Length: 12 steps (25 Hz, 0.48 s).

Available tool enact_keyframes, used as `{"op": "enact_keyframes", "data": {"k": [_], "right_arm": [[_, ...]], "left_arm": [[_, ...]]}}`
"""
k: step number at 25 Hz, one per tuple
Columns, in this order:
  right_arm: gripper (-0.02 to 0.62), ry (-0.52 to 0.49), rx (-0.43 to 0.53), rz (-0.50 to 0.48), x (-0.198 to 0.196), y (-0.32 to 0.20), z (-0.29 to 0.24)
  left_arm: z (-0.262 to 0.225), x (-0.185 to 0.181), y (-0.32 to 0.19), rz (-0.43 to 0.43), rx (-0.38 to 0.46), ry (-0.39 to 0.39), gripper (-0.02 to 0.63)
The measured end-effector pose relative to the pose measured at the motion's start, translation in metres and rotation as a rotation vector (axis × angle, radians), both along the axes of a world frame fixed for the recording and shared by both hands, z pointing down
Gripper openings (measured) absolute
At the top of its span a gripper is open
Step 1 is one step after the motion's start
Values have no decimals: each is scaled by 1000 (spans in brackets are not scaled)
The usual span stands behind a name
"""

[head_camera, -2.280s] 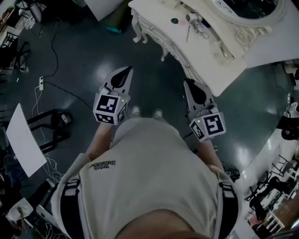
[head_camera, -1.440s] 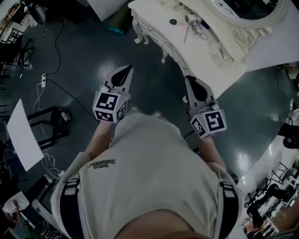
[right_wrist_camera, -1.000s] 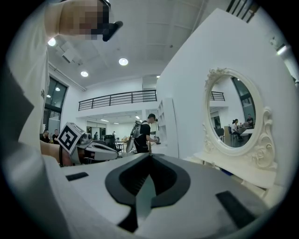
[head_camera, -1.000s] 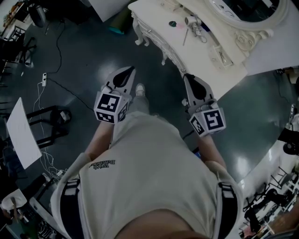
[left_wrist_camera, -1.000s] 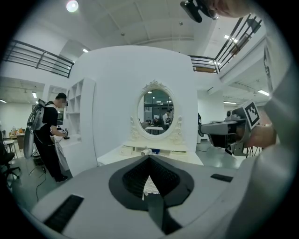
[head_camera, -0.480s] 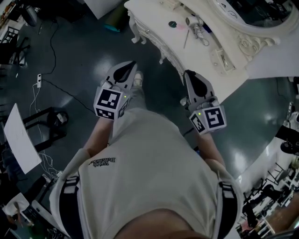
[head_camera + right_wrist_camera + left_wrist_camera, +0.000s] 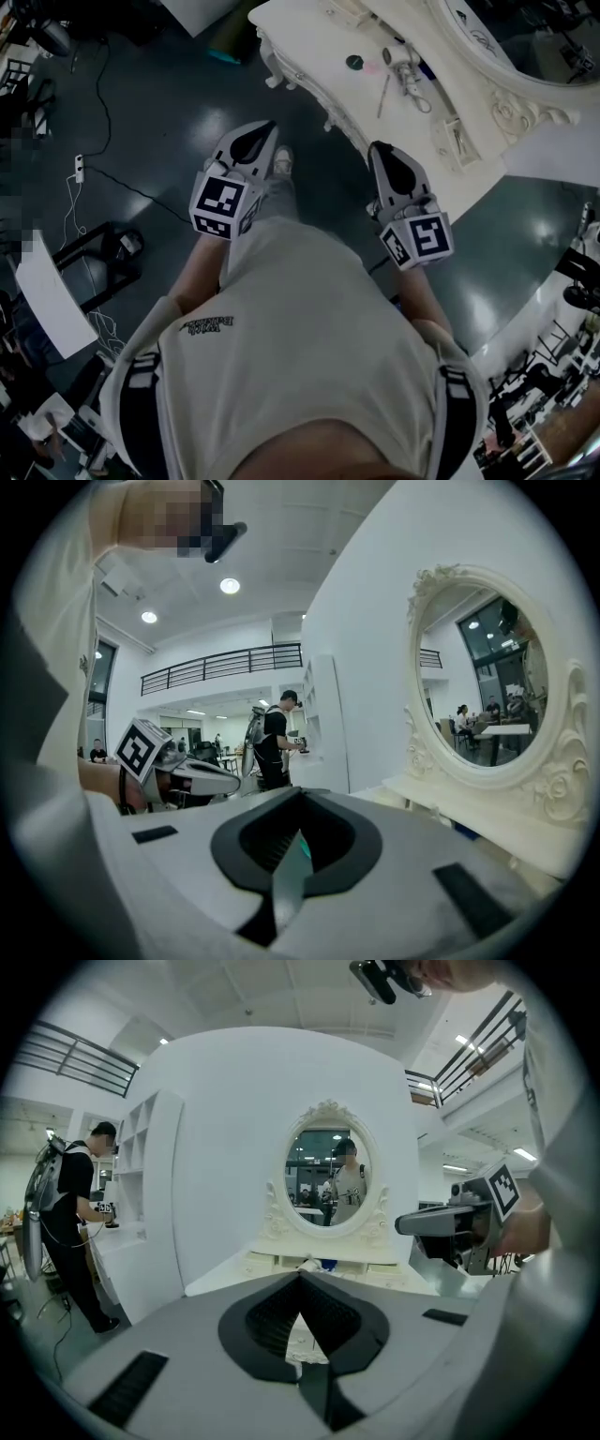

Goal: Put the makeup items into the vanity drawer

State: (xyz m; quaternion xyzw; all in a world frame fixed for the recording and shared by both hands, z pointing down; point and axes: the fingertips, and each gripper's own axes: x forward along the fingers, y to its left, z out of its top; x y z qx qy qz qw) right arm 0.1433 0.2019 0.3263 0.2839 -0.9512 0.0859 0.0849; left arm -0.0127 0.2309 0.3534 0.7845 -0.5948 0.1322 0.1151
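Head view: drawn closer to vanity (image 7: 309, 47) than a second before, left gripper (image 7: 262, 128) and right gripper (image 7: 379, 150) carried forward, short of it; makeup items (image 7: 354, 62) untouched on top | Left gripper view: claw pressed together, empty, tipped slightly down toward oval mirror (image 7: 328, 1180) | Right gripper view: claw pressed together, empty, near level; approach only, drawer unseen

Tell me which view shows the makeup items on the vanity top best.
The head view: the makeup items lie spread across the vanity top, seen from above. The left gripper view catches only a small cluster below the mirror; the right gripper view shows hardly any.
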Motion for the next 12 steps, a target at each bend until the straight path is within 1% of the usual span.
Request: {"op": "enact_keyframes", "data": {"k": [8, 12], "right_arm": [[3, 25, -41, 39, -46, -72, 2], [3, 44, -37, 56, -76, -111, 1]], "left_arm": [[0, -49, -78, 40, -25, 0, 14], [-1, -78, -117, 65, -25, 9, 14]]}}
